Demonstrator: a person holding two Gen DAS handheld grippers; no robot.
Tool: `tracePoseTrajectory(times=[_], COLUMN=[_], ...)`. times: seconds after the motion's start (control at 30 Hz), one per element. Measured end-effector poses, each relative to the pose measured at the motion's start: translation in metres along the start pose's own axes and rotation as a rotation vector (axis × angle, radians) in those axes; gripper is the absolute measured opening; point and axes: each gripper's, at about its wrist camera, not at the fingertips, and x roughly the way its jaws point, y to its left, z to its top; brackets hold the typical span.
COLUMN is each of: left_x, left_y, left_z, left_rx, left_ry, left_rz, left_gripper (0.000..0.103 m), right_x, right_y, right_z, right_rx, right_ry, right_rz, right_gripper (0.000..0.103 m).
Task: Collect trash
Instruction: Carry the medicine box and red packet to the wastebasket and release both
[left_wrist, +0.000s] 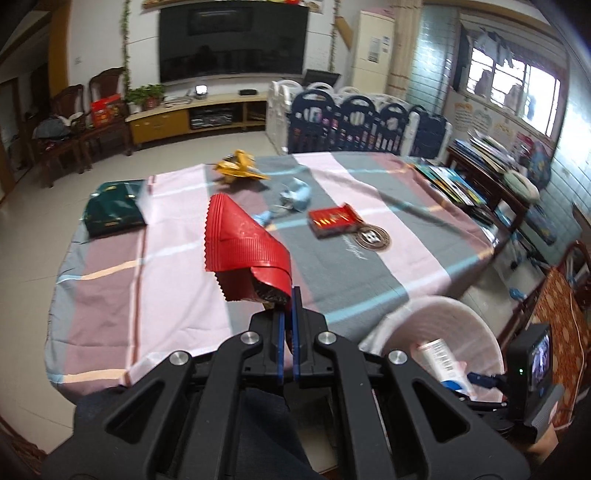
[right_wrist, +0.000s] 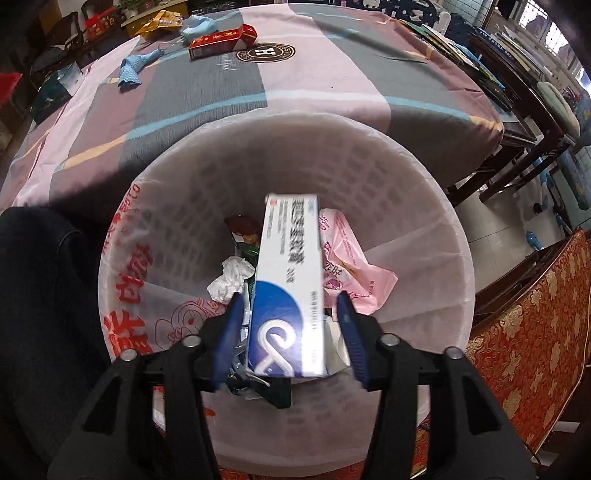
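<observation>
Trash in two pieces was in play. At the frame's centre in the left wrist view, the left gripper (left_wrist: 287, 295) was clamped on the corner of a red snack wrapper (left_wrist: 236, 243), held above the striped tablecloth (left_wrist: 369, 258). In the right wrist view, the right gripper (right_wrist: 291, 321) stood wide over the white lined bin (right_wrist: 424, 184), its blue fingers (right_wrist: 231, 332) clear of a blue-and-white box (right_wrist: 288, 288) lying between them, above crumpled tissue (right_wrist: 231, 278) and a pink bag (right_wrist: 354, 273). A red box (right_wrist: 221, 40) lay at upper left on the cloth.
</observation>
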Motion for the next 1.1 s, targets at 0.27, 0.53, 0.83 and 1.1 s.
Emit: tracePoseTrajectory(times=[0.27,0.53,0.83,1.1], left_x=[0.045,0.079,0.125,0.209], left_y=[-0.070,-0.116,-0.026,0.059], left_z=[-0.022,-0.050,0.007,0.083], left_rx=[0.040,0.096,-0.030,-0.101], left_ry=[0.205,0.374,0.246,0.239], left_rz=[-0.460,-0.623,-0.236,0.017], left_gripper=[0.004,0.071,0.072,0.067], right_x=[-0.051,-0.064,-0.042,-0.024], right_y=[-0.088,-0.140,-0.126,-0.080], right_z=[0.011,0.008,0.024,0.079], right_rx=[0.364,0.496,0.458,0.372], right_ry=[-0.204,-0.264,-0.237,-0.236], right_rz=[-0.007,-0.029,0.008,0.080], right_gripper=[0.075,0.076,0.076,0.076])
